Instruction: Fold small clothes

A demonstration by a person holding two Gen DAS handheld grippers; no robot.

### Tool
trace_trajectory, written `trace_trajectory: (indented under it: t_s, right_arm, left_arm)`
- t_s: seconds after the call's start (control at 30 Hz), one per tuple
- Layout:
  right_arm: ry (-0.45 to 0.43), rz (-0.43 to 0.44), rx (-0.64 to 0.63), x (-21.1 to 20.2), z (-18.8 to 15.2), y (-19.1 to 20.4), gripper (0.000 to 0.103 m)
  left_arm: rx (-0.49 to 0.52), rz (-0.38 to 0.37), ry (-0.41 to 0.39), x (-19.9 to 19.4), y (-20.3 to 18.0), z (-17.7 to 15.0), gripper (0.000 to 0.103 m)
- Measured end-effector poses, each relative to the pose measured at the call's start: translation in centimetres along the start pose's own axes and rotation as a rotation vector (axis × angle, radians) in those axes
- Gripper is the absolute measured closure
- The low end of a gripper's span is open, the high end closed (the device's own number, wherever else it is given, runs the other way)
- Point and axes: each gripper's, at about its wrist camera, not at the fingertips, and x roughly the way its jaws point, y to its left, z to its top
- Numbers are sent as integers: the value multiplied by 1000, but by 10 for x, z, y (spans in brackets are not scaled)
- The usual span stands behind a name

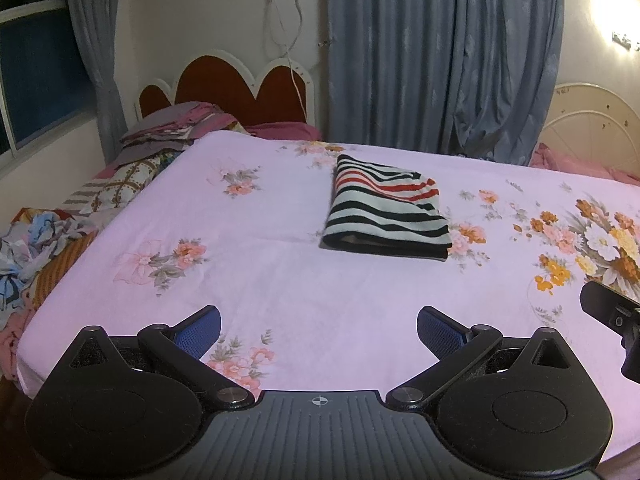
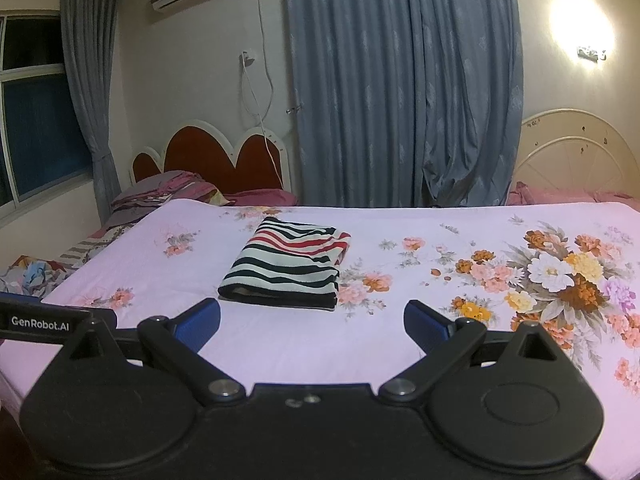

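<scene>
A striped garment in black, white and red lies folded into a neat rectangle on the pink floral bedsheet. In the right wrist view the same folded garment sits just beyond the fingers, slightly left of centre. My left gripper is open, well short of the garment, with nothing between its blue pads. My right gripper is open too, empty, hovering over the sheet near the garment's front edge. The right gripper's body shows at the right edge of the left wrist view.
A heap of loose patterned clothes lies off the bed's left side, with folded bedding by the heart-shaped headboard. Blue curtains hang behind. A second white headboard stands at the right. The left gripper's body is at the left edge.
</scene>
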Motion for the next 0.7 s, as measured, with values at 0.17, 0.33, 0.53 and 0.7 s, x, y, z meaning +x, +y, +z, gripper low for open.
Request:
trace_trajectory:
  t_s: [0.17,0.33,0.53,0.7]
  right_arm:
    - [10,1,5,5,-1,0,5]
    - [19,4,10,11,-1,-1,5]
    - [42,-2,24,24,-2,-6,5]
    - [68,-18,38,40,-3,-14,5]
  left_arm:
    - [1,-3,13,7,-3,1,0]
    - [1,-13,32,19,-7,4,0]
    - [-10,-46,31,34,-10,8,0]
    - [-22,-63,2,53,-13,13,0]
